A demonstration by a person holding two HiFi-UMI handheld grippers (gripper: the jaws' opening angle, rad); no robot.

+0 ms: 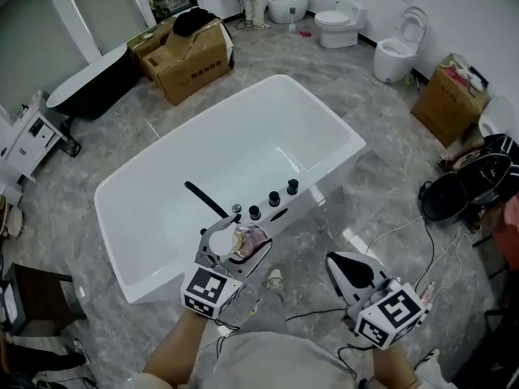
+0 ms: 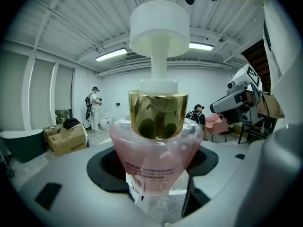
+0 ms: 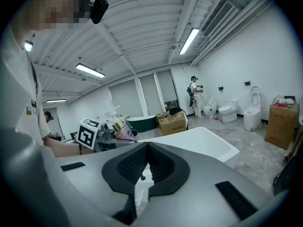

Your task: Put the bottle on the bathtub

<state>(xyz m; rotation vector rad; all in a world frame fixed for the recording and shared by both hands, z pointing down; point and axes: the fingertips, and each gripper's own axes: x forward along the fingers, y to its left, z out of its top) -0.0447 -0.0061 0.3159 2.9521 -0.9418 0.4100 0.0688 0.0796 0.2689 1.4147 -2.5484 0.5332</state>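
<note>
Holding: the left gripper point(image 1: 237, 243) was clenched on a pink translucent plastic pump bottle with a gold collar and a white pump head point(image 2: 158, 157). The jaws grasped its lower body, and the pump end pointed up along them.
Right gripper: the right gripper point(image 3: 147, 168) sat at the lower right of the head view with its jaws drawn together on nothing, well apart from the bottle.
Bottle's place: at the lower middle of the head view, the bottle was raised at the near rim of the white rectangular bathtub point(image 1: 328, 124) and not yet set down. Whether its base touched the rim could not be told.
Landing spot: the near rim looked like a narrow ledge, and the row of black round tap knobs point(image 1: 273, 197) and the black slanted spout point(image 1: 207, 199) took up part of it.
Risk, tipping: the bottle looked top-heavy with its tall pump. Releasing it while tilted or half over the edge would probably send it into the tub or onto the grey marbled floor point(image 1: 357, 209).
Risk, collision: a descent too close to the knobs could knock the bottle askew.
Risk, slip: the smooth, tapered plastic might slide in the jaws if they loosened early.
Beyond: a brown cardboard box point(image 1: 190, 59) stood at the upper left and white toilets point(image 1: 340, 23) at the upper right, both well clear of the work.
</note>
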